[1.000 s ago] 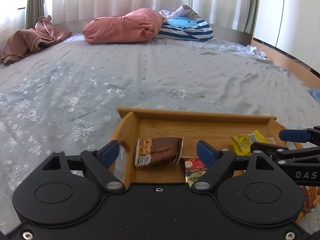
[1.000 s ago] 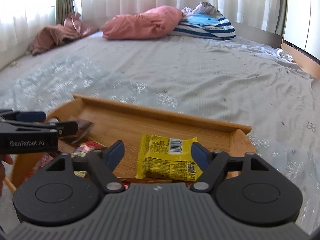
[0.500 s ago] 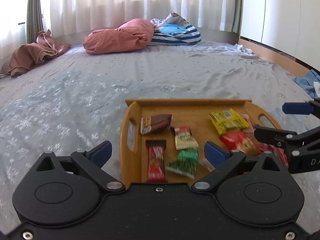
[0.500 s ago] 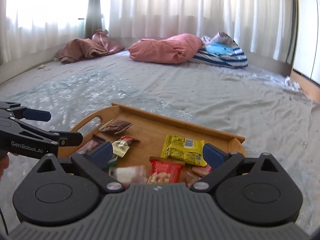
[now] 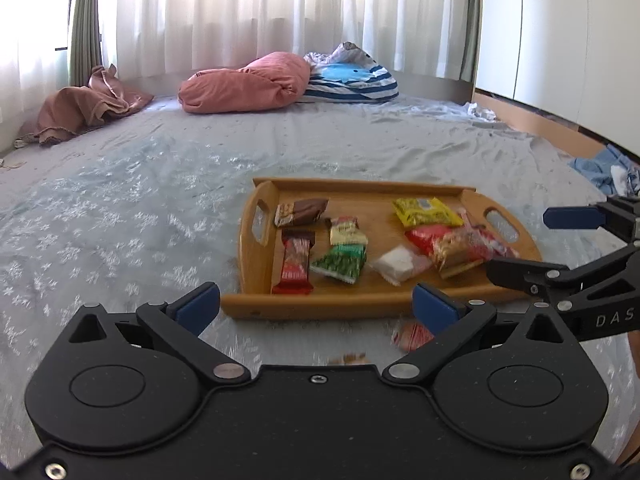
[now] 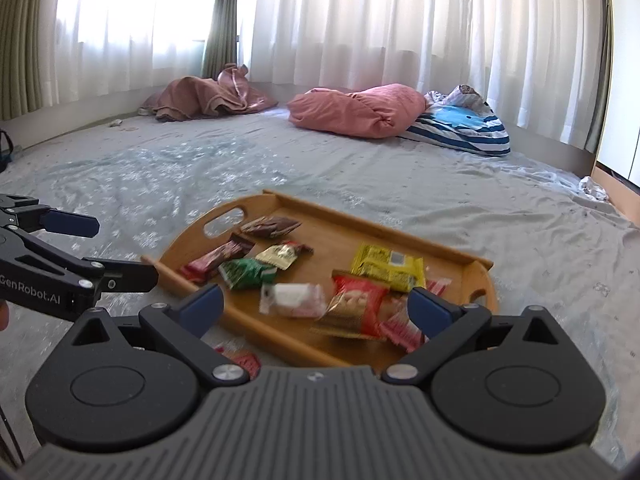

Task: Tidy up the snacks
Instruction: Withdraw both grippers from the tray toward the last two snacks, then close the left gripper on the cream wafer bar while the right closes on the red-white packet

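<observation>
A wooden tray point(image 5: 256, 252) lies on the grey bedsheet and holds several snack packets. Among them are a brown bar point(image 5: 302, 212), a red bar point(image 5: 294, 266), a green packet point(image 5: 340, 264), a white packet point(image 5: 398, 262) and a yellow packet point(image 5: 426, 212). A red-striped snack point(image 5: 412, 336) lies loose on the sheet in front of the tray. My left gripper point(image 5: 316, 306) hovers before the tray's near wall, its jaws opening with nothing between the pads. My right gripper point(image 6: 316, 306) stands wide open and empty over the tray's point(image 6: 328, 240) near right corner.
A pink pillow point(image 5: 244, 88), a blue striped cushion point(image 5: 352, 80) and a brown blanket point(image 5: 84, 108) lie at the far side under white curtains. A blue cloth point(image 5: 604, 168) sits by the wooden edge on the right. Bare sheet stretches left of the tray.
Both grippers have drawn back from the tray, so the whole tray and its packets now show. Both pairs of jaws have spread wider.
</observation>
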